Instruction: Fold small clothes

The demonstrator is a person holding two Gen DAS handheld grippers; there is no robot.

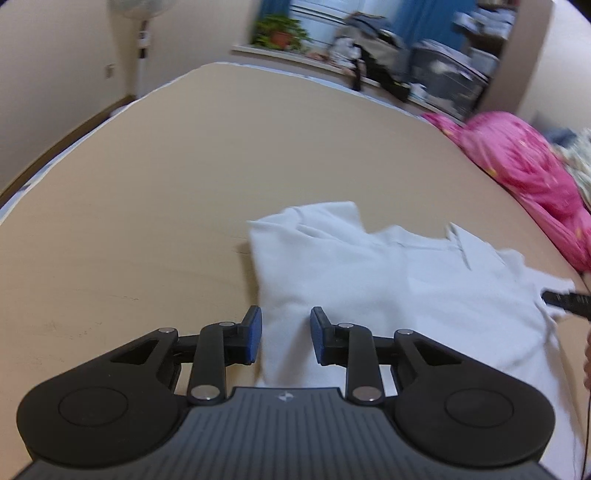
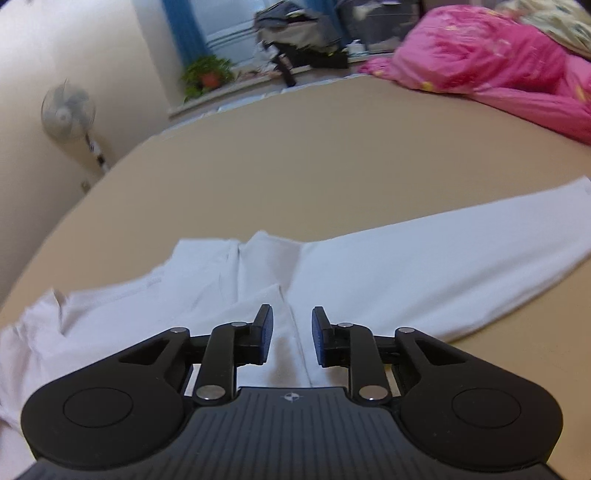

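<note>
In your left wrist view, a pale standing fan (image 1: pixel 135 22) sits in the upper left corner against the cream wall. Below it the broad tan flat surface (image 1: pixel 155 184) fills most of the frame. Your left gripper (image 1: pixel 286 334), black with blue pads, sits at the bottom centre with its jaws parted and nothing pinched between them; the left edge of the white cotton long-sleeved garment (image 1: pixel 388 280) lies under the gap. The garment spreads from the centre toward the lower right, lying partly folded. At the right edge, the black tip of your other gripper (image 1: pixel 565 301) shows over the garment's far side. Above it, in the upper right, a crumpled pink quilt (image 1: pixel 524 162) rests on the surface.

In your right wrist view, the fan (image 2: pixel 68 110) stands at the left, and a green potted plant (image 2: pixel 207 75) sits on the sill beyond. The white garment (image 2: pixel 406 277) crosses the lower half, one long sleeve reaching to the right edge. Your right gripper (image 2: pixel 292 334) is at the bottom centre, its jaws apart, hovering over a fold, gripping nothing. The pink quilt (image 2: pixel 480 55) fills the upper right.
</note>
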